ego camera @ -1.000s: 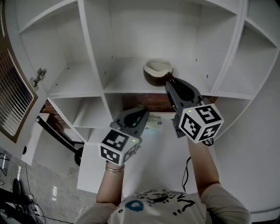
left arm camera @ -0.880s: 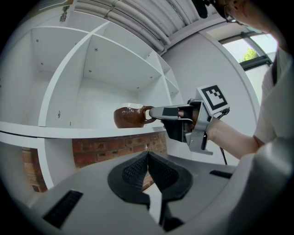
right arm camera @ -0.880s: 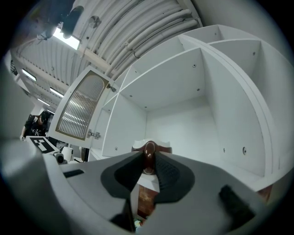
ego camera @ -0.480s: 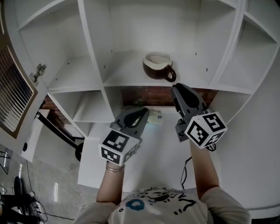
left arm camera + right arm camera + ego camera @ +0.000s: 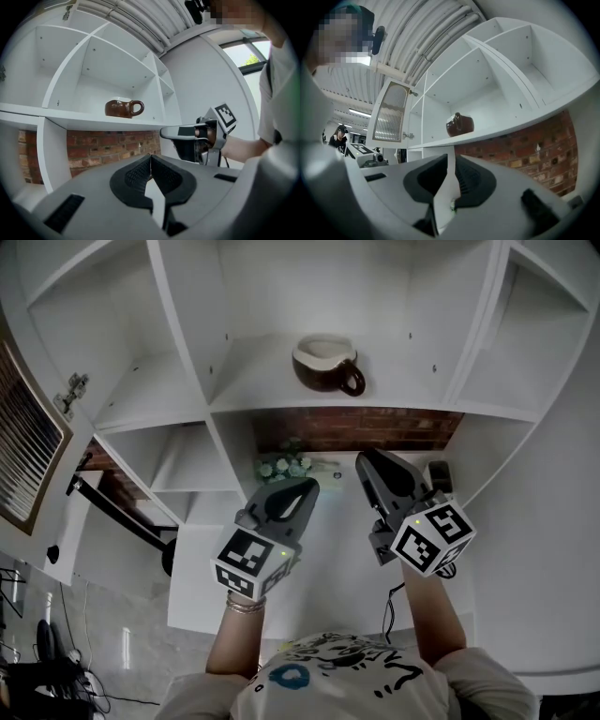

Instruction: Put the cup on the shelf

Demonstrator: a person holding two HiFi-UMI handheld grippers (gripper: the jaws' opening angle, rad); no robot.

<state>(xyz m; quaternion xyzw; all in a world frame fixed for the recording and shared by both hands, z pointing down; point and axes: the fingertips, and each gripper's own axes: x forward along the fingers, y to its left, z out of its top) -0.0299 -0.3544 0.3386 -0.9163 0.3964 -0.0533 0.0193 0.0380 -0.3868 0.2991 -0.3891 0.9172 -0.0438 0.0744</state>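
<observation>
The brown cup with a white inside stands upright on the white shelf, in the middle compartment, its handle turned to the right. It also shows as the cup and the cup in the two gripper views. My right gripper hangs below the shelf's front edge, well clear of the cup. Its jaws stand a narrow gap apart with nothing in them. My left gripper is lower and to the left, shut and empty.
A brick wall shows under the shelf board. Upright dividers split the shelf into compartments. A ribbed cabinet door hangs open at the far left. Small pale flowers and a dark object sit below, on a white counter.
My right gripper has drawn back and down from the cup's handle to below the shelf edge. The cup stays standing on the shelf. The left gripper has barely moved.
</observation>
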